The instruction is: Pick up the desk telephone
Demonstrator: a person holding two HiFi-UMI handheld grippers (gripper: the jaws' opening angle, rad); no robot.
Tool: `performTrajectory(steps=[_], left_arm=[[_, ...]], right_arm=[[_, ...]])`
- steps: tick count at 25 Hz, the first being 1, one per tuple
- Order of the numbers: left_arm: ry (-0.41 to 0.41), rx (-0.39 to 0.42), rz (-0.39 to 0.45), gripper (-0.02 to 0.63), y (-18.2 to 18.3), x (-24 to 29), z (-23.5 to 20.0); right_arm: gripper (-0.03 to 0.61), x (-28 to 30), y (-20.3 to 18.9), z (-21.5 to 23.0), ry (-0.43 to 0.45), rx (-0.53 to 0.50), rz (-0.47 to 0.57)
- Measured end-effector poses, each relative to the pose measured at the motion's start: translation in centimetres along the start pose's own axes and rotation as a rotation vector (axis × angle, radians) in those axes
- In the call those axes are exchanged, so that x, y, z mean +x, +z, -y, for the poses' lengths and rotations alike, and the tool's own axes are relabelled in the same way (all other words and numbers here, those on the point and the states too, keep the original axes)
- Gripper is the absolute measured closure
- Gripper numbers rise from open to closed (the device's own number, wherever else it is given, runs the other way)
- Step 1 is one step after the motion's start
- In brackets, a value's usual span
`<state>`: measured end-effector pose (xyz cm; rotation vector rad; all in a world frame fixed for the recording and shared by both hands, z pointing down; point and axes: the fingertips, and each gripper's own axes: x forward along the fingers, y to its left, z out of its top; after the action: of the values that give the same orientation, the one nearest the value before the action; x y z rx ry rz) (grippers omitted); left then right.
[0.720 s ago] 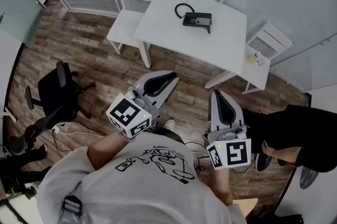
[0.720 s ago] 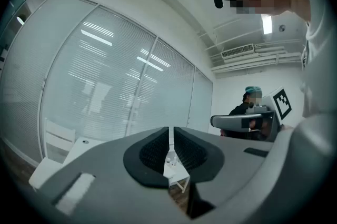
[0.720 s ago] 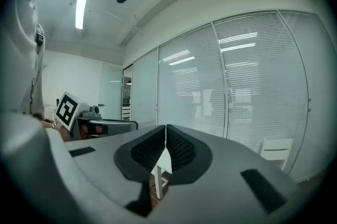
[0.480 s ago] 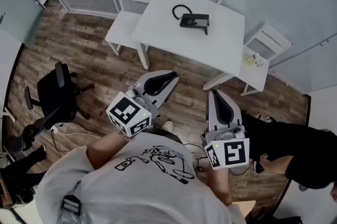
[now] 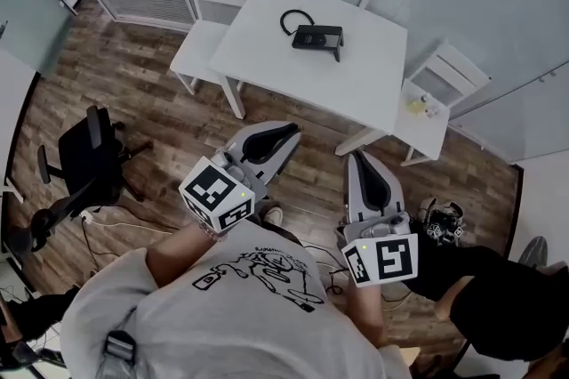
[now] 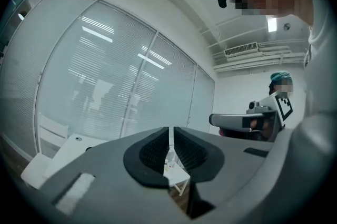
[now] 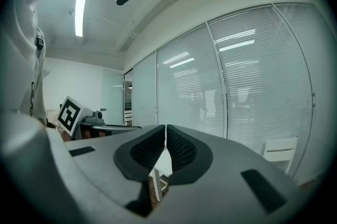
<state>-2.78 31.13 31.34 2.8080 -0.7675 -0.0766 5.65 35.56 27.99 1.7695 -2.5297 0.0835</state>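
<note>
A black desk telephone [image 5: 316, 38] with a coiled cord lies on a white table [image 5: 356, 75] at the far side of the room in the head view. My left gripper [image 5: 286, 132] and right gripper [image 5: 357, 160] are held level in front of my chest, well short of the table. Both are shut with nothing between their jaws. In the left gripper view the left gripper [image 6: 171, 134] has its pads almost touching, with the table [image 6: 68, 150] low on the left. The right gripper [image 7: 166, 133] looks the same in its own view.
A white chair [image 5: 206, 21] stands at the table's left and another white chair [image 5: 433, 97] at its right. A black office chair [image 5: 84, 159] is on the wooden floor at left. Another person [image 5: 484, 297] sits low at right, with cables by my feet.
The table and telephone have shifted slightly left and up in the head view. The person at right has moved lower in the frame. Both grippers stay shut and held as before.
</note>
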Motion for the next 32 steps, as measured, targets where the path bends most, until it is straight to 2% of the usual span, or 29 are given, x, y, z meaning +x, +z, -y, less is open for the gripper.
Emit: performTrajectory(steps=[7,13,22,32], left_arm=[[0.015,-0.02,-0.007,0.588,-0.1,2.5,-2.0],[0.02,-0.021,-0.009,0.588,-0.1,4.2,-5.6],[0.024,-0.016,0.011,0.588,2.6,5.9,-14.2],[0.003,-0.023,0.013,0.588,4.3,6.1,-22.6]], right_arm=[[0.569,2.5,-0.5,2.1,0.026,0.025,-0.005],[0.569,6.4,-1.3,3.3,0.03,0.026,-0.026],[0.569,15.8,0.0,3.3,0.039,0.002,-0.036],[0.569,24.4,0.7,2.3,0.001,-0.015,-0.05]])
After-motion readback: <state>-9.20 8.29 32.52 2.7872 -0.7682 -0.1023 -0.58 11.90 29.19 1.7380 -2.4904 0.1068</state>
